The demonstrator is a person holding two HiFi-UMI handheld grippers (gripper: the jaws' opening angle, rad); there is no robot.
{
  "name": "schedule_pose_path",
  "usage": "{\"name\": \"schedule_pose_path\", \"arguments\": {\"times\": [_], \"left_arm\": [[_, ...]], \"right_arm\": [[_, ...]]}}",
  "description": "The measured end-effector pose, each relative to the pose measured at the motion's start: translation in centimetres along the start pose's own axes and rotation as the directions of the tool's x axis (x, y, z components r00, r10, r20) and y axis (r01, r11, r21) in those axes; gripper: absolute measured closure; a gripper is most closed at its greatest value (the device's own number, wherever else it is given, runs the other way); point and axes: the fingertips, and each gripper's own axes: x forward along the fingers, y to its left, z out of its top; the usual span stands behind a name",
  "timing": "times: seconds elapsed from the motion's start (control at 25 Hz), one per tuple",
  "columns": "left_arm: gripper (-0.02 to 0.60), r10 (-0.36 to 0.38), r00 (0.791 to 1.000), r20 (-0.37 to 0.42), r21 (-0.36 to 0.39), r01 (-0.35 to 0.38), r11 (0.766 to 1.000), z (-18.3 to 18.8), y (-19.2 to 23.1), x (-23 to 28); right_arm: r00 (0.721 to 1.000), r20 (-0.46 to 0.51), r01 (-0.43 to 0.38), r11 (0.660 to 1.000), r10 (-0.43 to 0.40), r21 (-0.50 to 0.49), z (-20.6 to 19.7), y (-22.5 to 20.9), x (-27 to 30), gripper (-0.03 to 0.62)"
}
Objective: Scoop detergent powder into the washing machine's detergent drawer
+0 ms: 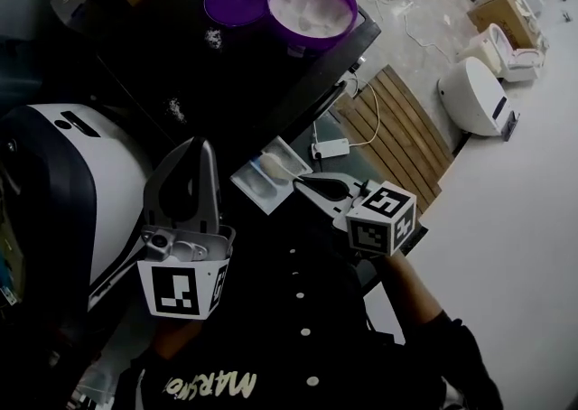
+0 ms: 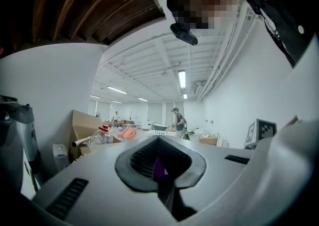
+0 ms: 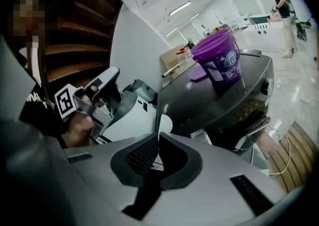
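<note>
A purple tub of white detergent powder (image 1: 312, 2) (image 3: 219, 56) stands open on the dark machine top (image 1: 226, 74), with its purple lid (image 1: 233, 0) beside it. Below the top's front edge, the pale detergent drawer (image 1: 256, 187) is pulled out. A white scoop (image 1: 269, 164) (image 3: 162, 124) hangs over the drawer. My right gripper (image 1: 305, 185) (image 3: 158, 158) is shut on its thin handle. My left gripper (image 1: 200, 148) (image 2: 160, 170) is to the left of the drawer and points upward. It is shut, with a small purple sliver in its seam.
A white rounded appliance (image 1: 77, 187) stands at the left, close to the left gripper (image 3: 99, 95). A wooden slatted board (image 1: 397, 128) and white cables lie on the floor to the right. Cardboard boxes (image 1: 501, 11) and a white device (image 1: 474, 97) are farther right.
</note>
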Motion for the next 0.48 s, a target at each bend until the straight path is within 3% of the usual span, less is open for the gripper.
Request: {"name": "schedule_pose_path", "arguments": {"times": [0.28, 0.48], "left_arm": [[0.566, 0.033, 0.999, -0.042, -0.019, -0.033, 0.999, -2.0, 1.0, -0.9], [0.566, 0.045, 0.996, -0.079, -0.054, -0.050, 0.997, -3.5, 1.0, -1.7]], "right_arm": [[0.987, -0.152, 0.038, 0.993, -0.055, -0.112, -5.5, -2.4, 4.9, 0.562], [0.972, -0.216, 0.041, 0.975, -0.089, -0.218, -7.2, -3.3, 7.3, 0.562]]}}
